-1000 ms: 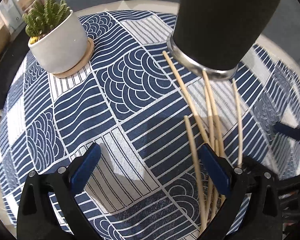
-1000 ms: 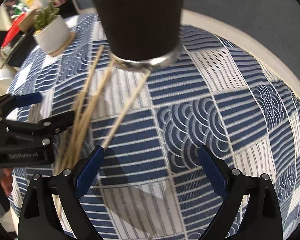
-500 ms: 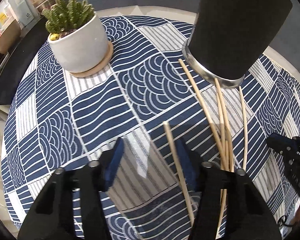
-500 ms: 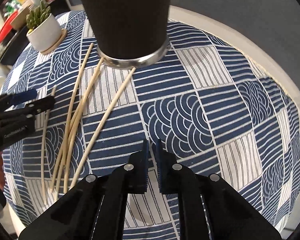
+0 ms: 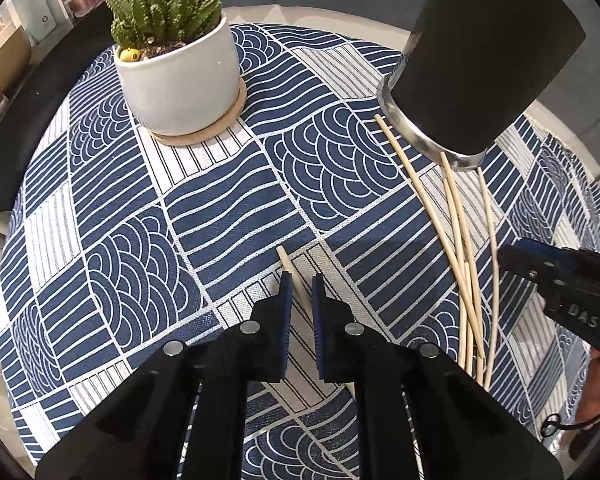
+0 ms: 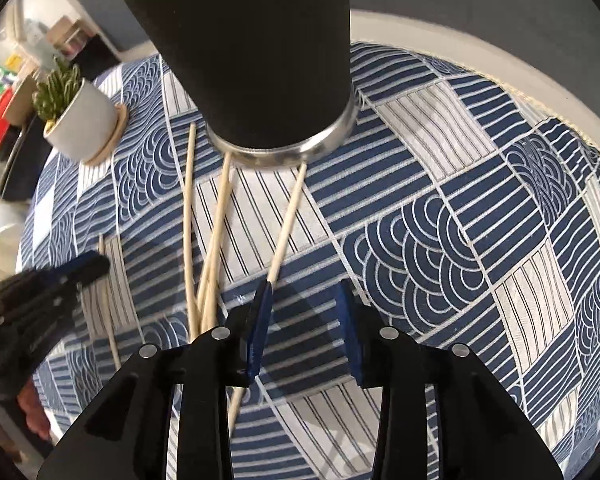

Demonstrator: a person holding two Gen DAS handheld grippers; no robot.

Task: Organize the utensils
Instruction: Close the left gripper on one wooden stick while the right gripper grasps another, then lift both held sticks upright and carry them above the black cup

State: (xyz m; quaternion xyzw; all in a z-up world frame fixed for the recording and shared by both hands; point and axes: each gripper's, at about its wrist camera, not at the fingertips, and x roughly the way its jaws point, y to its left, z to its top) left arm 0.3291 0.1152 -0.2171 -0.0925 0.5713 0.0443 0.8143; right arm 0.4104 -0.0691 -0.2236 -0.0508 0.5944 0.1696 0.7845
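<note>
Left wrist view: left tongs (image 5: 301,292) closing narrow around one chopstick (image 5: 290,270), pad contact hard to make out, its near end hidden under the fingers. Right wrist view: right tongs (image 6: 305,294) opening, nothing between, one stick passing beside the left finger; loose chopsticks (image 6: 208,264) fanned below the black holder (image 6: 252,52), far ends hidden by its steel base. Open cloth toward the bench's (image 6: 540,76) right edge; cactus pot (image 5: 180,76) near the far left edge.

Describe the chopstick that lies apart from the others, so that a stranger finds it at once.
Start at the black holder on the patterned cloth; several chopsticks fan out from its base. The lone chopstick lies left of them, nearer the cactus pot, and it alone runs between the left claw's pads.
</note>
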